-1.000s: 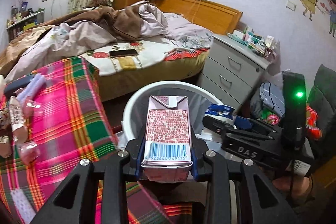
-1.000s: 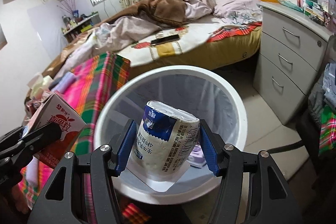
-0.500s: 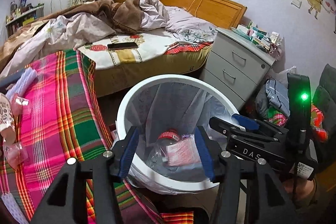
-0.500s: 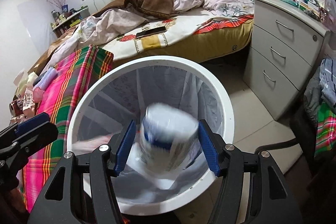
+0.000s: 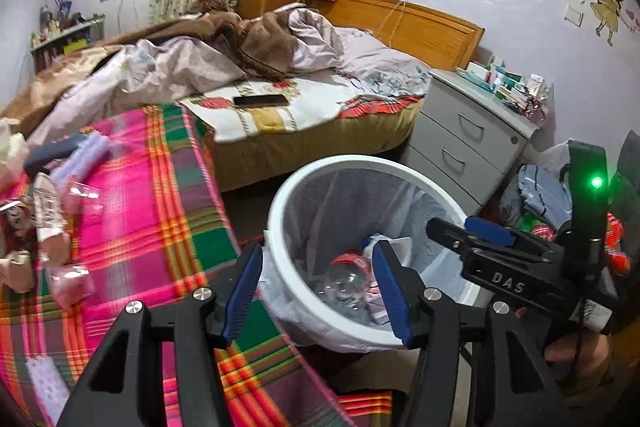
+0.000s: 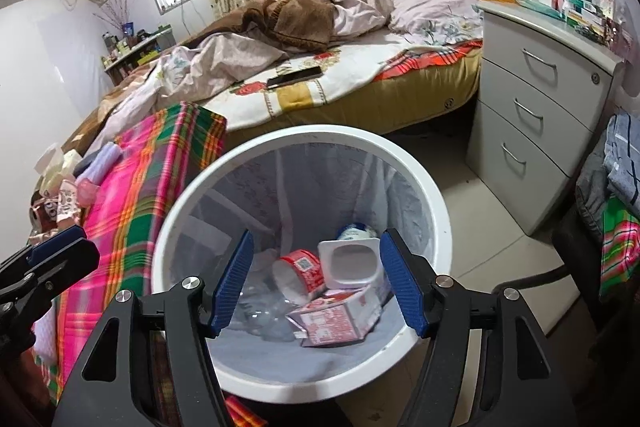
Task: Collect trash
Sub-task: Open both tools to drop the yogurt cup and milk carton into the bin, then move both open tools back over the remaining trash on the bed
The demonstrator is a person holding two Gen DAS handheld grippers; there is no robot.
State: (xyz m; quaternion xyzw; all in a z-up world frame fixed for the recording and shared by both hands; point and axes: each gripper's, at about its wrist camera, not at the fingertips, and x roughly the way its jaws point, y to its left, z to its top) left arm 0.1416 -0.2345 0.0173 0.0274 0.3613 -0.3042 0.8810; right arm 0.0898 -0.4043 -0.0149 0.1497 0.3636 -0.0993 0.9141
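Note:
A white trash bin point(image 6: 320, 133) with a clear liner stands on the floor beside the plaid-covered table point(image 5: 152, 227). Inside lie a pink milk carton point(image 6: 336, 319), a white cup point(image 6: 352, 263), a red-labelled tub point(image 6: 304, 271) and a clear bottle point(image 5: 344, 283). My right gripper point(image 6: 317, 238) hovers over the bin, its jaws opening with nothing between them. My left gripper point(image 5: 318, 251) is open and empty at the bin's near-left rim point(image 5: 280, 187). Several wrappers point(image 5: 60, 219) and small packets lie on the plaid cloth at the left.
An unmade bed with a phone point(image 5: 260, 101) on it runs behind the bin. A grey three-drawer nightstand point(image 5: 468, 131) stands to the right, with a pile of clothes point(image 5: 540, 187) at the far right. Tiled floor point(image 6: 480, 211) shows between the bin and the nightstand.
Both grippers let go over the bin: the left dropped the pink carton, the right dropped the blue-and-white cup. Both items now lie inside, and the left gripper has shifted left toward the table.

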